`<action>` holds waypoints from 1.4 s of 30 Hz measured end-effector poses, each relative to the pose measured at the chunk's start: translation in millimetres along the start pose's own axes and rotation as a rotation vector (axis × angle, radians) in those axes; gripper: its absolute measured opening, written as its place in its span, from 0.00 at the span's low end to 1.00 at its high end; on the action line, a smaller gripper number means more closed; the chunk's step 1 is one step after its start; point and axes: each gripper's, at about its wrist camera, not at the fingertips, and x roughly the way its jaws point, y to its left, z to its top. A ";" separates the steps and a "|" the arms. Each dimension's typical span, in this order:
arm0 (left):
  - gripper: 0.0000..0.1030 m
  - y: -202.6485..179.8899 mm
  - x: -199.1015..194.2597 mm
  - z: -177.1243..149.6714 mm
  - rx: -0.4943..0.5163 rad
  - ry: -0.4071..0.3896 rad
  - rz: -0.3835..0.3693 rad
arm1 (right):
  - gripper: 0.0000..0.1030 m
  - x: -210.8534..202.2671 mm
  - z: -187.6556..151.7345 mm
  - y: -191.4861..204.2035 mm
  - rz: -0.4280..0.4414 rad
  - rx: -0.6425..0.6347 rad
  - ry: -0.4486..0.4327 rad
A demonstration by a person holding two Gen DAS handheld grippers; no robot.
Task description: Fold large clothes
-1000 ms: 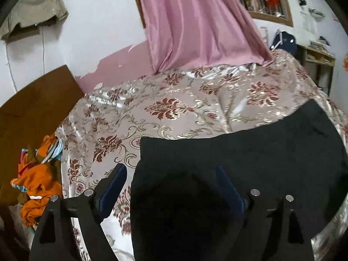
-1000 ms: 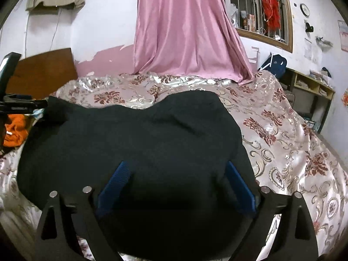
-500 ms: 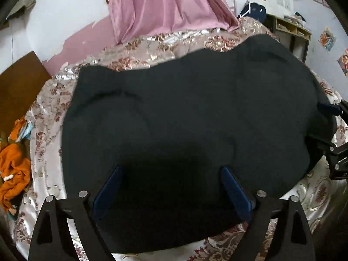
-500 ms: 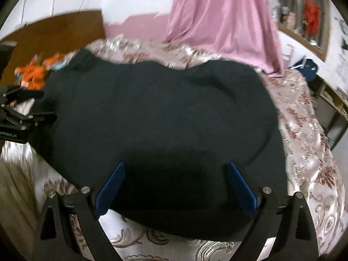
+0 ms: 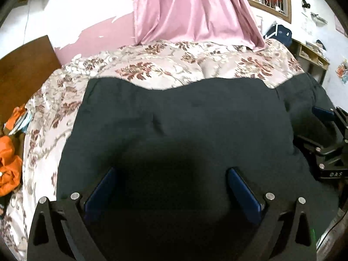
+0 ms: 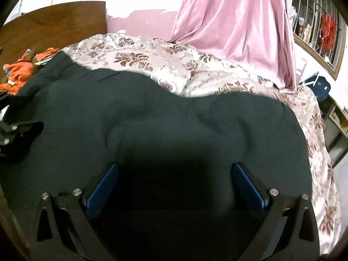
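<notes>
Here the black garment (image 5: 184, 134) lies spread flat on the floral satin bedspread (image 5: 152, 69), its far edge wavy and its surface shallowly creased (the fabric reads dark, matte, unpatterned). The left gripper (image 5: 171, 187) is over its near part, blue-padded fingers (image 5: 100, 191) wide apart, gripping nothing. The right gripper (image 6: 176, 182) is likewise spread above the cloth. A pink curtain (image 5: 191, 10) hangs behind

Both fisheye views bend strongly at the black-vignetted corners. The white plaster wall (image 5: 71, 10) is overexposed. A deep shadow sits on the large black fabric garment (image 5: 184, 130) between the blue-padded fingers (image 6: 102, 189). The shiny floral bedspread (image 6: 152, 65) looks slightly smeared.
</notes>
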 end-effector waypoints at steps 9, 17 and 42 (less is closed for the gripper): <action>1.00 46.4 40.5 23.3 -0.151 0.002 0.012 | 0.99 63.3 24.2 4.8 0.007 0.012 0.031; 1.00 56.4 57.1 15.2 -0.231 -0.004 -0.080 | 0.99 102.8 28.3 -2.7 0.092 0.059 0.083; 1.00 48.7 48.7 3.4 -0.227 -0.111 -0.061 | 0.99 99.9 13.9 0.1 0.069 0.068 -0.032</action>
